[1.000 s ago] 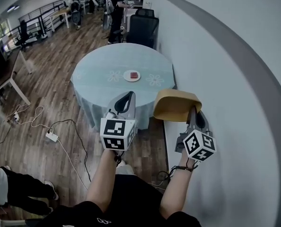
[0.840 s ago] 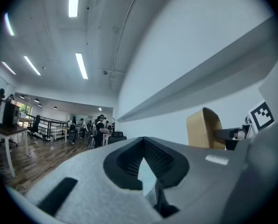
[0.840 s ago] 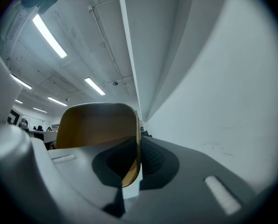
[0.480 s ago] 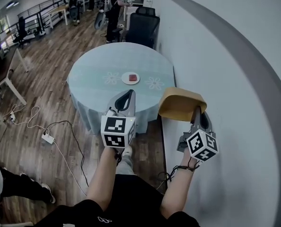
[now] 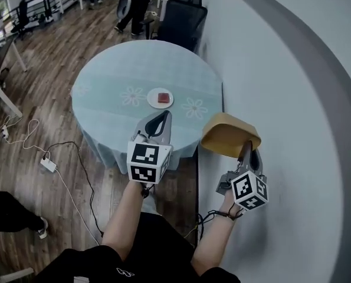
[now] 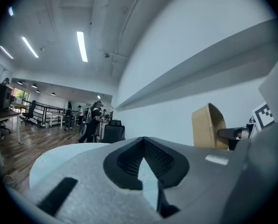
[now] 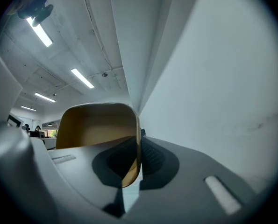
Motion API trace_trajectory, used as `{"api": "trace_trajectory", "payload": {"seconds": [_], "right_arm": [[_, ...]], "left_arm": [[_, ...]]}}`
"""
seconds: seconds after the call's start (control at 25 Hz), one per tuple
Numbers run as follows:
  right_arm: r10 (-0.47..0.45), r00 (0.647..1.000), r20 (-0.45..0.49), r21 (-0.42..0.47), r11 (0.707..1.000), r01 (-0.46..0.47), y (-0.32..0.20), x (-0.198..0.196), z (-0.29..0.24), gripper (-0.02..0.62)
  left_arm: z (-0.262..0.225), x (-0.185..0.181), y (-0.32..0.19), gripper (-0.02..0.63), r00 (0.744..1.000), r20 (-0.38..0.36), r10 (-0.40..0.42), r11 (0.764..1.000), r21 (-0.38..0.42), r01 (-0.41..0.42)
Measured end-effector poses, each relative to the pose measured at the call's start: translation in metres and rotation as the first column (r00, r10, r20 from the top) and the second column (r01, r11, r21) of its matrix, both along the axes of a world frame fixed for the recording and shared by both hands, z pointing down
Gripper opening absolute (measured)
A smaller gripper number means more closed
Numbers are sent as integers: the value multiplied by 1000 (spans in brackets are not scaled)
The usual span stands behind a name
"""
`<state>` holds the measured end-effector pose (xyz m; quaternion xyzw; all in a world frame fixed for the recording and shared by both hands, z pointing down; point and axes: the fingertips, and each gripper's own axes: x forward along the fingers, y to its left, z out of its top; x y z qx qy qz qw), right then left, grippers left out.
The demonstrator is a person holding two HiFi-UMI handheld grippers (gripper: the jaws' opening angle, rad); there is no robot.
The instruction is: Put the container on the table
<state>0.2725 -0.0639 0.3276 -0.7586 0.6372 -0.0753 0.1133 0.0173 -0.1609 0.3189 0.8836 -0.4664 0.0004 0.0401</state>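
Observation:
A tan, bowl-like container [image 5: 227, 134] hangs in the air beside the white wall, tipped on its side. My right gripper [image 5: 245, 148] is shut on its rim; in the right gripper view the rim [image 7: 138, 139] sits edge-on between the pads. My left gripper [image 5: 161, 115] is shut and holds nothing, level over the near edge of the round table [image 5: 116, 69], which has a pale teal cloth. In the left gripper view the container [image 6: 206, 127] shows at the right and the table [image 6: 52, 157] low at the left.
A white plate [image 5: 160, 98] with a red-brown piece lies near the table's middle. A black chair [image 5: 181, 21] stands behind the table. The curved wall [image 5: 293, 117] runs close along the right. A power strip and cables [image 5: 48, 163] lie on the wooden floor at left.
Both grippers have moved forward toward the round table, which is now closer and lower in the head view. The container stays in the right gripper's grip.

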Motion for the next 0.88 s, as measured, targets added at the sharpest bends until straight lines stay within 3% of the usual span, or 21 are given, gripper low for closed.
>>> {"api": "trace_trajectory", "payload": {"seconds": [0.2,0.48,0.68,0.88], "right_arm": [[-25,1000,18,-95,995,27,-111,4,48,15],[-64,998,-9,-173,983,61,-228,-9,55,15],[-108,994,-24,-286,953,96,-273,-11,88,15],[-158,987,31,-415,896,157,-296,-15,151,15]], "left_arm": [[48,-3,-105,2,999,6,-41,994,-96,41],[75,-4,-224,2,998,-28,-58,981,-185,52],[114,10,-260,2,998,-35,-52,962,-271,41],[168,10,-263,2,997,7,-79,926,-371,76]]}}
